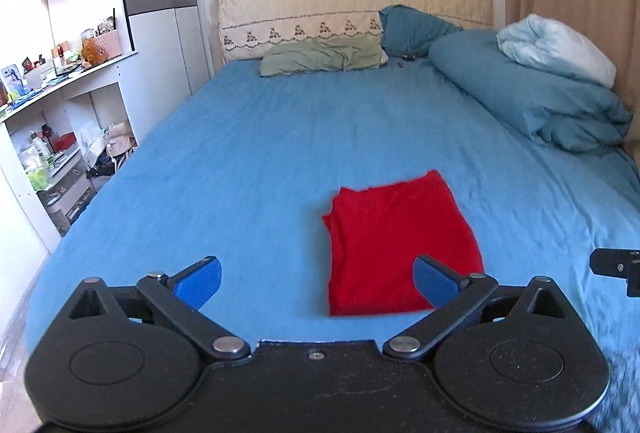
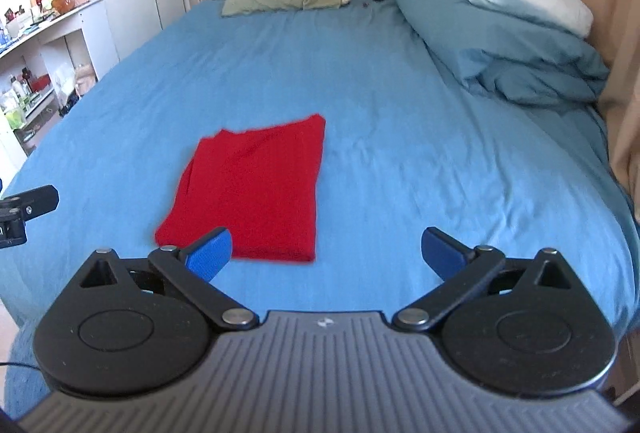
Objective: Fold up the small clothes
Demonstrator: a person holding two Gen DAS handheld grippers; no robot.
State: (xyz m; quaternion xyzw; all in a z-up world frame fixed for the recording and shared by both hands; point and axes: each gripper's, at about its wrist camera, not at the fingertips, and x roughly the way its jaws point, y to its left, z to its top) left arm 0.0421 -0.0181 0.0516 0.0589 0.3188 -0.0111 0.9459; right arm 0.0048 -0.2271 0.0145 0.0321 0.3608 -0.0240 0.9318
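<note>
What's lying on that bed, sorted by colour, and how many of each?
Red: 1, the folded garment
Green: 1, the flat pillow
Dark teal: 2, the pillow and the bunched duvet
Pale blue-white: 1, the rolled blanket on that duvet
Total: 5

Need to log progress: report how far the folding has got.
Done: the red garment lies folded into a neat rectangle on the blue bedsheet. In hand: nothing; the left gripper and right gripper are both open and empty, clear of the cloth. Left: no other unfolded clothes are visible.
</note>
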